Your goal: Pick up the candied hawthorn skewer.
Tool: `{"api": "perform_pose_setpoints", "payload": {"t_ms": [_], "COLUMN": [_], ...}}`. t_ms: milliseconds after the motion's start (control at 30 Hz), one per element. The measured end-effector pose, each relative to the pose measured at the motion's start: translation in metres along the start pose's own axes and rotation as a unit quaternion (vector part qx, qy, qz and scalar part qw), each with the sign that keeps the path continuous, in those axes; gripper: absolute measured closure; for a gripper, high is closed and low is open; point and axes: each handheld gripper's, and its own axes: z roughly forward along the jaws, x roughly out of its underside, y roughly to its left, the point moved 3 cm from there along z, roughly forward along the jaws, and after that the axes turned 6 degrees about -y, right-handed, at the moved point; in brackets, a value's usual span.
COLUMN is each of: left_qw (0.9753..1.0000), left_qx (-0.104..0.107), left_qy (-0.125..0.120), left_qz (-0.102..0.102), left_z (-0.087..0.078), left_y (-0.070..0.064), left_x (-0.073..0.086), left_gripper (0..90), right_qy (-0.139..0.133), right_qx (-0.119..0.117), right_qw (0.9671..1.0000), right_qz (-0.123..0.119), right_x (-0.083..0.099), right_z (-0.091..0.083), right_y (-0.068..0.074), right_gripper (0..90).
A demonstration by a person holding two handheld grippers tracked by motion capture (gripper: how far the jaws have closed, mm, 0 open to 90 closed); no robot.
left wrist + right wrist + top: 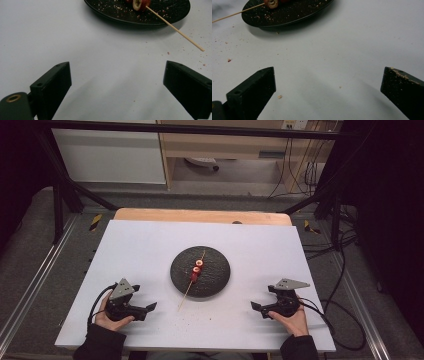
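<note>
A black round plate (212, 280) sits mid-table on the white board. A thin wooden skewer (187, 292) lies across it, threaded with red and cream food pieces (196, 269); its bare end sticks out past the plate's near rim. My left gripper (150, 307) rests at the near left, open, nothing between its jaws. My right gripper (256, 306) rests at the near right, open and empty too. From the left gripper view the plate (160, 17) and skewer (175, 28) lie ahead to the right. From the right gripper view the plate (294, 15) and skewer (234, 14) lie ahead to the left.
Crumbs (203, 65) are scattered on the white board (150, 250) near the plate. A wooden table edge (200, 215) shows behind the board. Black frame bars (65, 185) and cables (345, 270) stand around the table.
</note>
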Motion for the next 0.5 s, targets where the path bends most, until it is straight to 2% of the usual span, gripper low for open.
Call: {"api": "perform_pose_setpoints", "payload": {"t_ms": [500], "left_qw": [1.0000], "left_qx": [0.003], "left_qy": [0.002], "left_qz": [0.005], "left_z": [0.001], "left_y": [-0.012], "left_x": [-0.010], "left_gripper": [8.7], "right_qy": [0.000], "right_qx": [0.002], "right_qw": [1.0000], "right_qz": [-0.003], "right_x": [0.000], "right_z": [-0.002], "right_y": [0.001], "right_gripper": [1.0]}}
